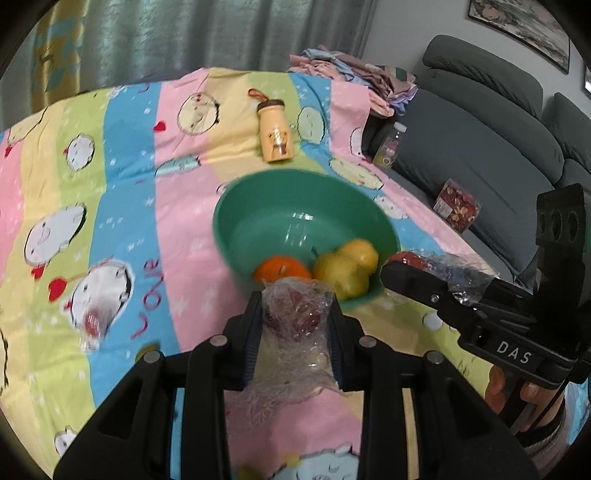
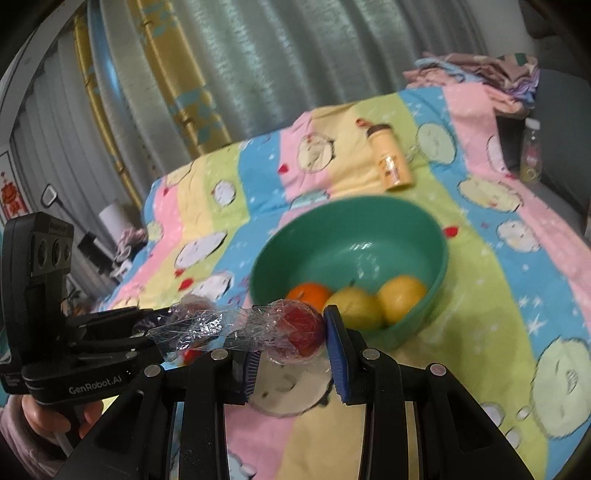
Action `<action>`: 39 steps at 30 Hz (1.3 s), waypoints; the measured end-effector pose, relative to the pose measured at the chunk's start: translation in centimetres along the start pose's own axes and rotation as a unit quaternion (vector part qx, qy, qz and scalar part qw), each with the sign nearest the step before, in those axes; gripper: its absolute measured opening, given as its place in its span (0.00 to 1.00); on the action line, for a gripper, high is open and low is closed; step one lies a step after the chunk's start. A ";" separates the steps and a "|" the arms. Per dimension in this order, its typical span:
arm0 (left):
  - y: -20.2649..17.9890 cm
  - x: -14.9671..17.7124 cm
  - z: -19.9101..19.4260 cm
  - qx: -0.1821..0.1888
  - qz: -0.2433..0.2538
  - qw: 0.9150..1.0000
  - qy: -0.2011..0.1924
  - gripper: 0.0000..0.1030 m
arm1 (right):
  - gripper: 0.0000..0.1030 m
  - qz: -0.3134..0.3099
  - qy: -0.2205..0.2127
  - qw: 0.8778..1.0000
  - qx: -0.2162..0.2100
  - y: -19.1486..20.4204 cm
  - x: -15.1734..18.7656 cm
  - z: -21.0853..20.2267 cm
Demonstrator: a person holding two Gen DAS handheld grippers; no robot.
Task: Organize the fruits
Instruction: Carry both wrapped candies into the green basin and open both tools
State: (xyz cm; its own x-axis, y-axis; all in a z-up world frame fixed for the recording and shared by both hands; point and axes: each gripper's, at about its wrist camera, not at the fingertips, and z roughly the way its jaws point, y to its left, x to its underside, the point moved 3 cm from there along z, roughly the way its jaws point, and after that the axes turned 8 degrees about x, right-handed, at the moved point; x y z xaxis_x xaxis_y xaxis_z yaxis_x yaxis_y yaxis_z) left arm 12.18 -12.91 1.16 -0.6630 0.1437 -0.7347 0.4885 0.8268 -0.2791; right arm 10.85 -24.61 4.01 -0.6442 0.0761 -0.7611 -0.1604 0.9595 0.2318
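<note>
1. Striped, cartoon-printed bedding (image 1: 122, 206) covers the bed that carries everything, with grey-green curtains (image 1: 207, 33) behind its far edge and a grey sofa (image 1: 480, 140) along its right edge.
2. We see a red fruit in clear plastic wrap (image 2: 299, 328) lifted above the bedding, just in front of the near rim of the green bowl (image 1: 258, 218).
3. Our right gripper (image 2: 295, 347) has its blue pads on either side of the wrapped fruit and is clamped on it.
4. Our left gripper (image 1: 297, 328) is closed on crumpled clear wrap with red showing through; in the right wrist view, a twisted length of wrap runs between the two grippers.
5. Blur keeps us from telling whether the left gripper holds a second fruit or only bunched wrap.
6. Inside the bowl, against its near wall, lie an orange (image 1: 282, 269) and two yellow fruits (image 1: 347, 269), touching one another.
7. Beyond the bowl, toward the bed's far edge, a small cream bottle (image 1: 275, 134) with a brown cap lies on its side.
8. Folded clothes (image 1: 354, 74) are piled at the far right corner.
9. On the sofa sit a clear bottle (image 1: 389, 146) and a box of red pieces (image 1: 458, 205).
</note>
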 end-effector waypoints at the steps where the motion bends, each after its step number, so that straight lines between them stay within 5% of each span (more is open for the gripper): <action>1: -0.1 -0.5 0.5 0.000 0.005 1.000 0.001 0.30 | 0.34 0.002 -0.002 1.000 0.003 -0.2 -0.2 0.1; 23: 1.8 -2.4 7.5 -0.027 0.010 0.998 0.048 0.32 | 0.34 -0.027 0.038 0.997 0.062 -2.3 -1.8 5.7; 25: 2.1 -2.4 7.4 -0.031 0.005 0.999 0.045 0.41 | 0.34 -0.025 0.039 0.997 0.066 -2.2 -1.8 5.8; 29: 2.6 -2.9 6.5 -0.026 -0.007 0.999 0.026 0.53 | 0.55 -0.007 0.033 0.997 0.069 -2.6 -2.2 5.6; 32: 3.2 -3.3 5.2 -0.032 -0.015 0.999 0.011 0.66 | 0.57 -0.002 0.023 0.998 0.063 -2.8 -2.4 4.8; 39: 6.7 -3.3 1.1 -0.059 -0.057 0.996 -0.017 0.74 | 0.58 0.017 0.014 0.998 0.061 -3.5 -2.3 3.0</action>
State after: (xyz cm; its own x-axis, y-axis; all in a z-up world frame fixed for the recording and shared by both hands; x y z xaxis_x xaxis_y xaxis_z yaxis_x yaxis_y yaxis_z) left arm 18.25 -8.50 1.01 -0.6892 0.0285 -0.7241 0.3395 0.8954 -0.2879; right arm 15.16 -27.38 3.16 -0.6691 0.1035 -0.7359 -0.0466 0.9825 0.1804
